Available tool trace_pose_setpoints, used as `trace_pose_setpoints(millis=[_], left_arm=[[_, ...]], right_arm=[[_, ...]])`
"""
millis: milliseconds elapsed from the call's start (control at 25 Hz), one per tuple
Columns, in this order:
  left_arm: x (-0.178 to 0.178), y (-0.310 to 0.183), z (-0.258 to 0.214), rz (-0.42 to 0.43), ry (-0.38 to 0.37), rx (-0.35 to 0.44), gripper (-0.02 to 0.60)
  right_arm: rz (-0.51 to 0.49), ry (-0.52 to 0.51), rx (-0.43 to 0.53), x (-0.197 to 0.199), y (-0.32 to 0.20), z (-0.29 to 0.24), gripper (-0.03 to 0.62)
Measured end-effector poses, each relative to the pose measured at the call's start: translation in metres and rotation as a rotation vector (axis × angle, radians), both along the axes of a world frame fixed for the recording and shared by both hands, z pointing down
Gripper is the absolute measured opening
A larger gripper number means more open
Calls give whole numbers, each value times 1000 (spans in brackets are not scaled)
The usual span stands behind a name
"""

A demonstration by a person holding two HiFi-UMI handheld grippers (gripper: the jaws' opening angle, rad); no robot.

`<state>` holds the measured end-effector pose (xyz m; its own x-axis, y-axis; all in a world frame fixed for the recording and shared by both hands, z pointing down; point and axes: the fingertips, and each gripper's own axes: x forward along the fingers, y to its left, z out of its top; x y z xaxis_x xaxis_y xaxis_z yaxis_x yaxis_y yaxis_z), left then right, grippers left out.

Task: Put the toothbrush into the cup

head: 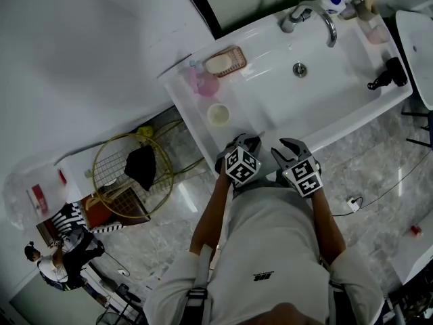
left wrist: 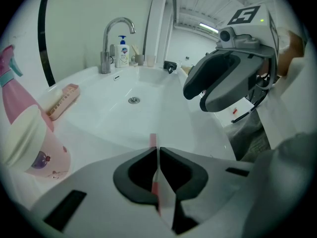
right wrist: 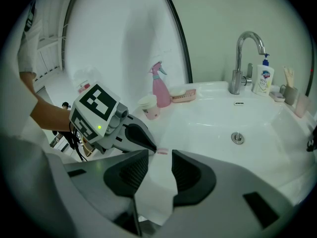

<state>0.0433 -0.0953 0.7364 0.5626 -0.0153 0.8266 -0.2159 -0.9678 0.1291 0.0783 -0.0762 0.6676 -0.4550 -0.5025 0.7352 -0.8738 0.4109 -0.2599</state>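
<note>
The left gripper (head: 246, 141) pinches the pink toothbrush (left wrist: 153, 141). The right gripper (head: 280, 147) is open and empty. The cup (head: 218, 114) sits just upper left of them

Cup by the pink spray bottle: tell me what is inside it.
Nothing sticks out of the cup; its pale top hides any deeper contents. The toothbrush is clamped in the left tool, away from it.

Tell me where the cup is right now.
In the head view the cup stands on the left ledge of the sink, between the pink spray bottle and the left gripper, which grips the toothbrush.
</note>
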Motion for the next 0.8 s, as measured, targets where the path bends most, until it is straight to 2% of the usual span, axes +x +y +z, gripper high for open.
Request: trace_pose_setpoints(millis=[360,800], left_arm=[[-2,-3,-5,-19,21,12,41],[-12,-14,-37,-93,105,100,41]], right_arm=[[-4,11,14,-1,0,-2,161],[-26,18,49,-8,-10,-16,161]])
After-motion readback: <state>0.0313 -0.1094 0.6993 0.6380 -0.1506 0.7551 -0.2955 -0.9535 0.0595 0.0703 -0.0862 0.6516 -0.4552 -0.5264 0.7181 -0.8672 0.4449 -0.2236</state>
